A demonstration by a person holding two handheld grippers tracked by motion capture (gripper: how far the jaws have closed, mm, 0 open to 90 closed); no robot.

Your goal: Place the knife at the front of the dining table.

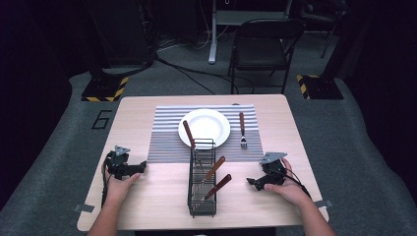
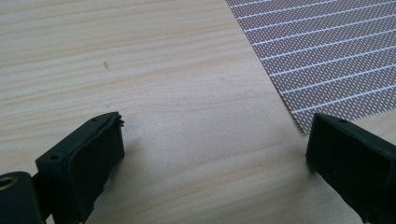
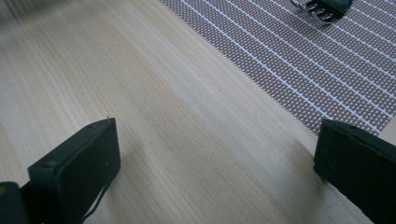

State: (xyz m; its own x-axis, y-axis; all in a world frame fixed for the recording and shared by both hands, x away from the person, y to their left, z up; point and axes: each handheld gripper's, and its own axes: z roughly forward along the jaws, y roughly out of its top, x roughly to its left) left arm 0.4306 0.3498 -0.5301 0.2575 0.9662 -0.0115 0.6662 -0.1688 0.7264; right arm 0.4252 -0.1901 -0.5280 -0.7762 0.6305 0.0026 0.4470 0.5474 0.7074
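We see a light wooden table (image 1: 147, 196) carrying a grey striped woven placemat (image 1: 167, 137) at its far centre. A round white plate (image 1: 209, 123) sits on the placemat. A wooden-handled utensil (image 1: 188, 133) lies across the plate's left rim, its near end reaching the black wire cutlery basket (image 1: 201, 196). The basket stands in front of the plate, its far end overlapping the placemat's near edge. Inside it, two further wooden-handled utensils (image 1: 214, 179) lean tilted, handles up and to the right; we cannot tell their type. A metal fork with a wooden handle (image 1: 242, 130) lies on the placemat just right of the plate, tines toward the person.

The left gripper (image 1: 142, 167) rests low over bare table, left of the basket, held in the left hand (image 1: 118, 186). In the left gripper view its jaws stand wide apart with nothing between them, a corner of the placemat by the right jaw.

The right gripper (image 1: 250, 182) rests right of the basket, held in the right hand (image 1: 290, 189). In the right gripper view its jaws are likewise spread and empty, above bare wood, with the placemat edge and the fork tines beyond.
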